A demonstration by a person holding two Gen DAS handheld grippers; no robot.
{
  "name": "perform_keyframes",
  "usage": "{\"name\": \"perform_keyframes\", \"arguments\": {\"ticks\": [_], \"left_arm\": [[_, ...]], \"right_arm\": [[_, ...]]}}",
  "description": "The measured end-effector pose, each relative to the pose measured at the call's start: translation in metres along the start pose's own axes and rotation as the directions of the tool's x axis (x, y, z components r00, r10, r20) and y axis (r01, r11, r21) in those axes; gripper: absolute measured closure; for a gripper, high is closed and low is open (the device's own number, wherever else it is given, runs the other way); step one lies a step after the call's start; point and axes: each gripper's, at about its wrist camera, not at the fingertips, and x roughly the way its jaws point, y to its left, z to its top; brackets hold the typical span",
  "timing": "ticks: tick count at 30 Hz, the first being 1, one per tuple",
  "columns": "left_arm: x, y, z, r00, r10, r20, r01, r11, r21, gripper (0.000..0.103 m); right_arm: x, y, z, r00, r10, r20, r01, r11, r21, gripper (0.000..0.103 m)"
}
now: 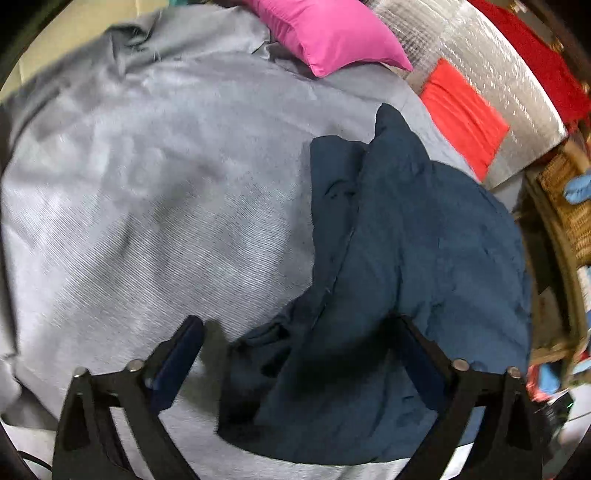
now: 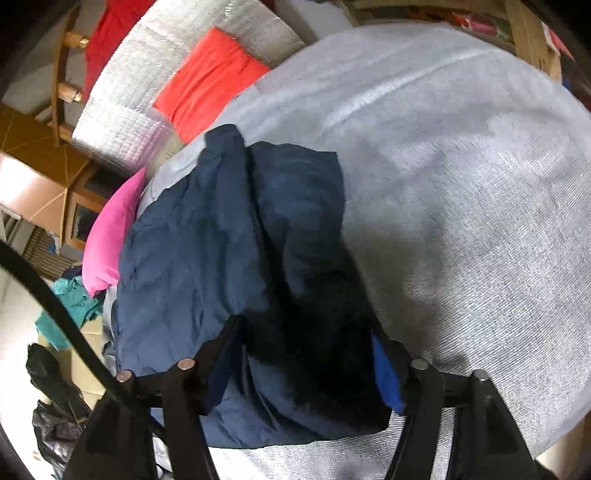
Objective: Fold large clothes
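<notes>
Left wrist view: navy garment [image 1: 406,258] lies bunched and roughly doubled over on the grey sheet [image 1: 147,184], which covers a bed-like surface. Garment sits right of centre in this view; its near end runs in between the fingers of the left tongs [image 1: 295,354]. Tongs stand wide, pads clear of the cloth, nothing gripped. Pink pillow [image 1: 332,33] at the far edge, red-orange cloth [image 1: 461,114] on a silver quilted pad [image 1: 517,92] beyond.

Right wrist view: same navy garment [image 2: 229,258] seen from the other side, lying lengthwise away from the cam. Right tongs [image 2: 303,354] straddle its near edge, approx. half open; dark fabric fills the gap, but contact w/ the pads can't be made out (shadow too deep). Grey sheet [image 2: 461,184] bare to the right. Pink pillow [image 2: 110,236] just beside the garment's left edge.

Judgement: step in hand looks like a re-grip between folds; garment only loosely halved, edges uneven. Next move calls for both tongs to pinch the near edge or corners, one each, then lift and carry it over to the far edge, keeping layers aligned.
</notes>
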Motion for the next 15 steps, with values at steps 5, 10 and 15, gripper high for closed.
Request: {"name": "perform_keyframes", "arguments": {"ticks": [5, 10, 15], "left_arm": [[0.001, -0.009, -0.001, 1.0, 0.008, 0.03, -0.01, 0.998, 0.062, 0.026], [0.016, -0.017, 0.0, 0.999, 0.036, 0.014, -0.037, 0.997, 0.071, 0.022], [-0.012, -0.01, -0.006, 0.998, 0.021, 0.054, -0.022, 0.999, 0.025, 0.023]], "right_arm": [[-0.019, 0.02, -0.011, 0.997, 0.021, 0.08, -0.011, 0.992, -0.127, 0.066], [-0.003, 0.013, -0.008, 0.998, -0.044, 0.034, 0.047, 0.994, -0.096, 0.063], [-0.028, 0.006, -0.005, 0.996, 0.016, 0.089, -0.012, 0.999, -0.037, 0.062]]}}
